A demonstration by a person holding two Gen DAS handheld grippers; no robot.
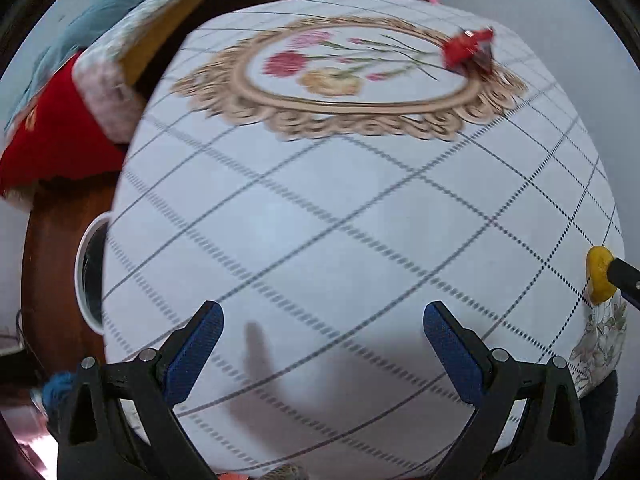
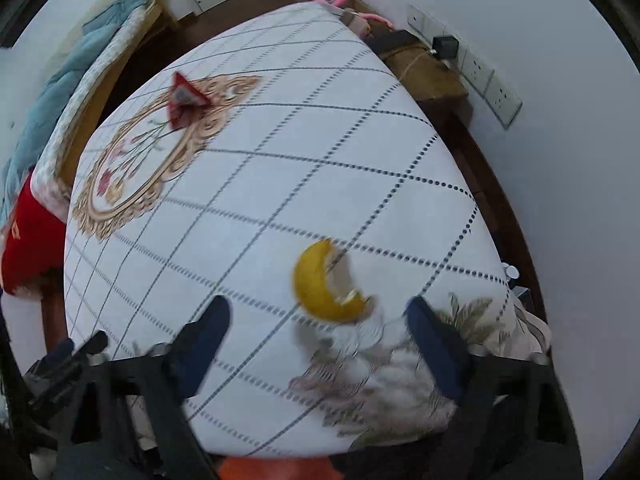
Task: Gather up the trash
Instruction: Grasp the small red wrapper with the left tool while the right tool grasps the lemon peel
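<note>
While both tools hang above the cloth-covered worktop (image 1: 320,240), neither has anything between its fingers. The right tool (image 2: 316,320) is spread wide, and the yellow peel (image 2: 324,280) lies just ahead of its opening, a little toward the right finger, near the worktop's right edge where the cloth's grey flower print begins. The peel is a crescent (a piece of citrus rind, by the look of it), and its long axis runs roughly along the direction the tool points, slanting slightly rightward toward the near end; I judge the fingers could close across its narrow width with only a short advance.

The left tool (image 1: 324,320) is likewise spread and empty. From its view the same peel sits far off at the right edge, partly behind a dark finger of the other tool, so the right hand is clearly the nearer one.

A red wrapper (image 1: 468,50) rests on the oval floral border at the far side of the worktop, well apart from both tools. A white bin (image 1: 86,272) rim shows below the worktop's left edge.
</note>
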